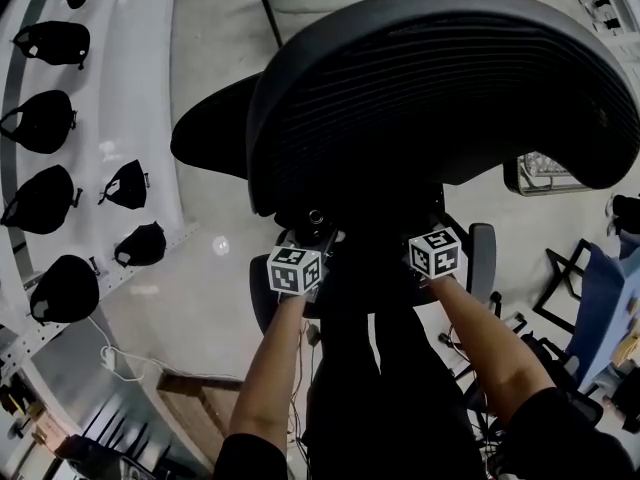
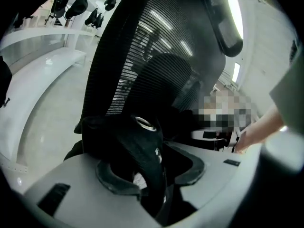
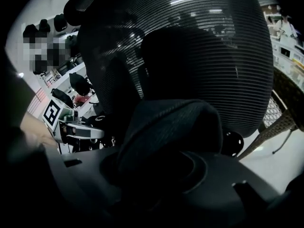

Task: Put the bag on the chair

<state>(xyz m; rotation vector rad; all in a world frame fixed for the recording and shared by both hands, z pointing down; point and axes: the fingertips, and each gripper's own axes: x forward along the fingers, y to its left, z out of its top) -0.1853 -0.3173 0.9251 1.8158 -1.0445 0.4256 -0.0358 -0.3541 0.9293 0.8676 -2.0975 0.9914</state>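
From behind, I look down on a black mesh office chair (image 1: 440, 88); its backrest hides most of the bag. My left gripper (image 1: 312, 230) and right gripper (image 1: 432, 238) reach in under the backrest, side by side. In the left gripper view a black bag strap (image 2: 142, 151) with a metal ring (image 2: 145, 123) hangs between the jaws of the left gripper (image 2: 149, 175), with gaps beside both pads. In the right gripper view a padded black part of the bag (image 3: 171, 132) bulges between the spread jaws of the right gripper (image 3: 161, 170), in front of the mesh back (image 3: 199, 46).
A curved white shelf (image 1: 140, 88) at the left carries several black bags (image 1: 45, 123). A white cable (image 1: 115, 358) lies on the floor below it. Dark folding frames (image 1: 580, 298) stand at the right. A wicker chair (image 3: 285, 108) stands beyond the backrest.
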